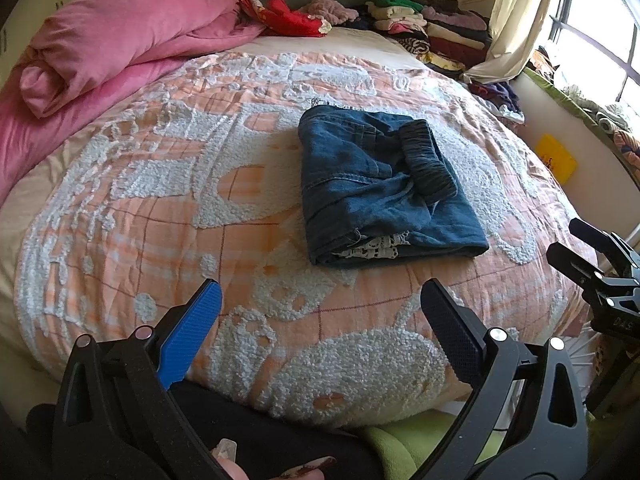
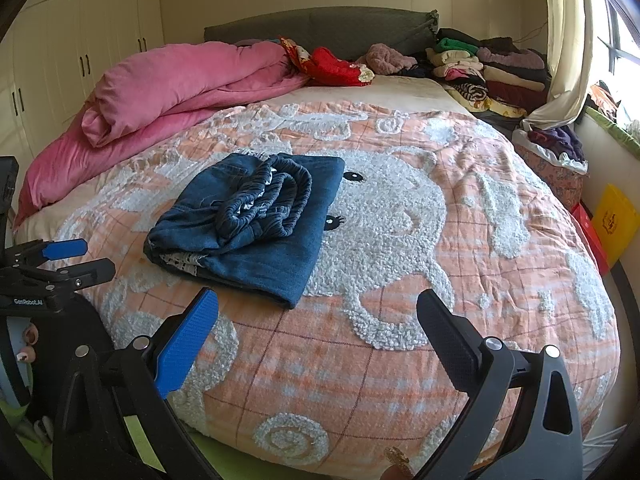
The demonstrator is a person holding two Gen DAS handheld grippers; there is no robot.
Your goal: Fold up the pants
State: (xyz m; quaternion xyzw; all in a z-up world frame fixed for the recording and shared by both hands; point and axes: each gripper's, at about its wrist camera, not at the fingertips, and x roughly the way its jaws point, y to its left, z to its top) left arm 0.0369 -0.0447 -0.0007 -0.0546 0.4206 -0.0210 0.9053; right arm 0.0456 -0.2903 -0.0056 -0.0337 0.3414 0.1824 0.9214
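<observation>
Dark blue denim pants point(image 1: 376, 192) lie folded into a compact rectangle on the orange-and-white quilt point(image 1: 168, 184), the gathered waistband on top and a strip of white lace showing at the near edge. In the right wrist view the pants point(image 2: 256, 228) sit left of centre on the quilt point(image 2: 460, 260). My left gripper point(image 1: 320, 292) hangs open over the bed's near edge, short of the pants, holding nothing. My right gripper point(image 2: 318, 300) is open too, just in front of the pants' near corner. Each gripper shows in the other's view: the right gripper point(image 1: 576, 248) at the right edge, the left gripper point(image 2: 88, 258) at the left edge.
A rolled pink duvet point(image 1: 120, 40) fills the bed's far left. Stacks of folded clothes point(image 1: 436, 28) and a red cushion point(image 1: 292, 16) line the headboard. A curtain point(image 2: 564, 60), window sill and yellow bag point(image 2: 614, 220) stand to the right. Wardrobe doors point(image 2: 72, 52) cover the left wall.
</observation>
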